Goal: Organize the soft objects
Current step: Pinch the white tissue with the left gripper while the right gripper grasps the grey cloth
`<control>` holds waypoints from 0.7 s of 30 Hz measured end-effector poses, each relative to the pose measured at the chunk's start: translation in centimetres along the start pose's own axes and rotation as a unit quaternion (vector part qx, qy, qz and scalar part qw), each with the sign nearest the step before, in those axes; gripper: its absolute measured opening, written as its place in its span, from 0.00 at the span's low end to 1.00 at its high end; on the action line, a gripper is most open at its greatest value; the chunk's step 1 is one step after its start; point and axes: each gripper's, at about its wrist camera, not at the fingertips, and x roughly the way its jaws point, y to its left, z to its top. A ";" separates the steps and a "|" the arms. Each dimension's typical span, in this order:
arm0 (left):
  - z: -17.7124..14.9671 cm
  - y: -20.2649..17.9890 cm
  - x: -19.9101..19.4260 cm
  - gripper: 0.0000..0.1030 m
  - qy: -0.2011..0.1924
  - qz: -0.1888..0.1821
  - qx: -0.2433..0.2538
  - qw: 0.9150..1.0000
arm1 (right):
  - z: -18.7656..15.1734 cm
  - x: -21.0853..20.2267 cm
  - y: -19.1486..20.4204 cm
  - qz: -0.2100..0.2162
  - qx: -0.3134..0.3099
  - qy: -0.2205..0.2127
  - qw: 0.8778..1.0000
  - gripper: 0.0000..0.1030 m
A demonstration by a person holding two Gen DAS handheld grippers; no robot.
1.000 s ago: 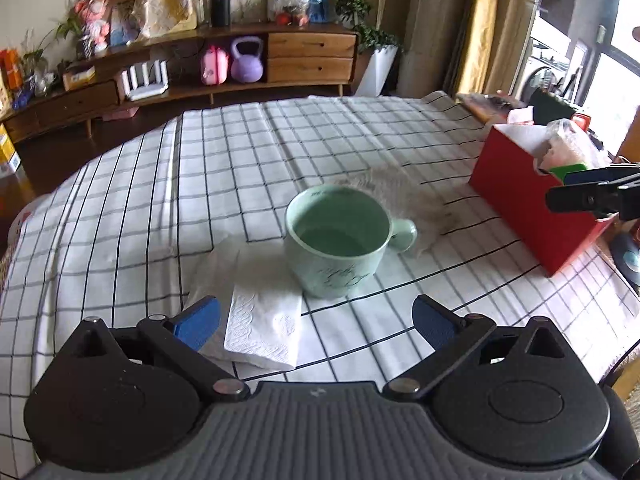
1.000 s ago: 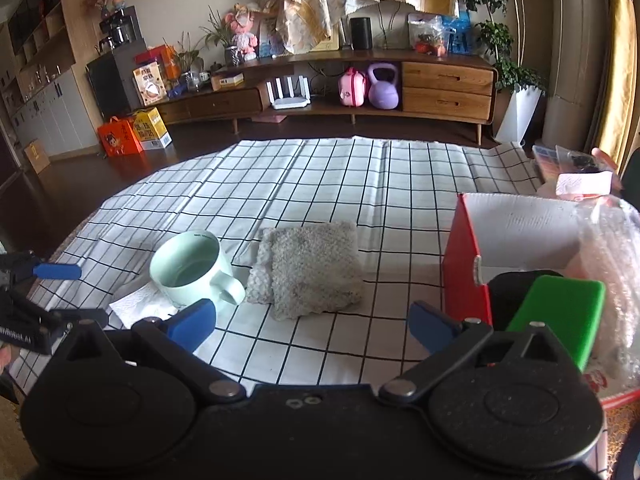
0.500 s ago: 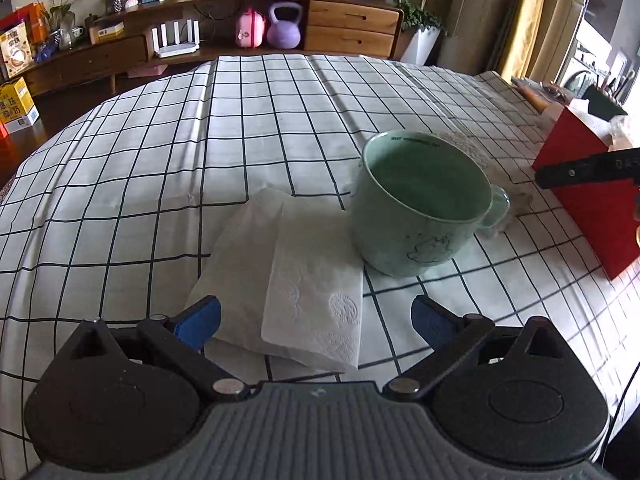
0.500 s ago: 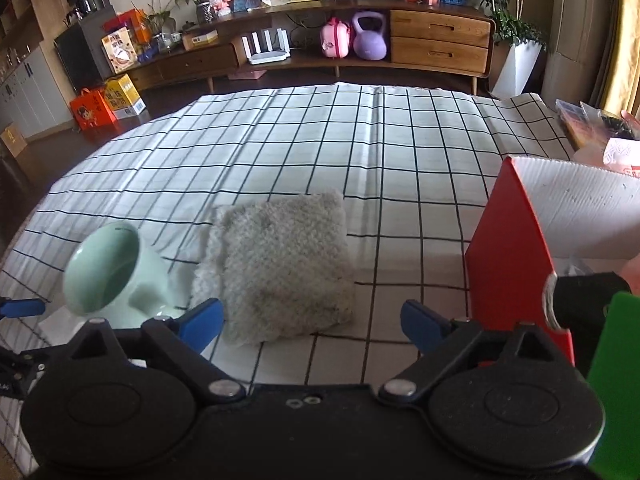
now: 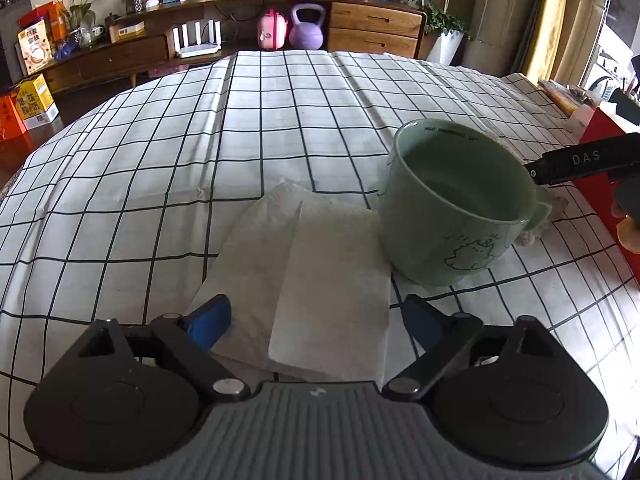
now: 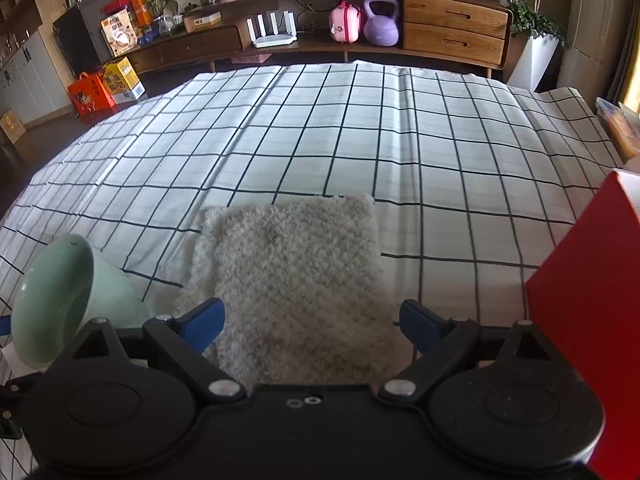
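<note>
Two soft pieces, napkin (image 5: pixel 316 280) and fuzzy cloth (image 6: pixel 296 280), lie lengthwise away.

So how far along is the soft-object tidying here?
Nothing looks sorted yet. The white napkin and fluffy grey cloth lie flat on the checked tablecloth beside the green mug. The left gripper, jaws just narrowing, straddles the napkin; the right gripper straddles the cloth. Neither grips yet.
</note>
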 end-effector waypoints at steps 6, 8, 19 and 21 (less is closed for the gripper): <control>-0.2 -0.1 -0.3 0.71 -0.012 0.014 0.010 1.000 | 0.1 1.1 0.5 -0.006 -0.002 0.005 1.000 0.90; -0.2 -0.3 -0.4 0.61 -0.014 0.018 0.015 1.000 | 0.1 1.3 0.8 -0.011 -0.003 0.005 1.000 0.87; -0.2 -0.5 -0.9 0.21 -0.027 0.010 -0.003 1.000 | 0.0 0.5 1.8 -0.018 -0.023 -0.003 1.000 0.18; -0.1 -0.3 -0.9 0.16 -0.028 0.004 -0.009 1.000 | -0.1 0.2 2.2 -0.015 -0.025 -0.005 1.000 0.15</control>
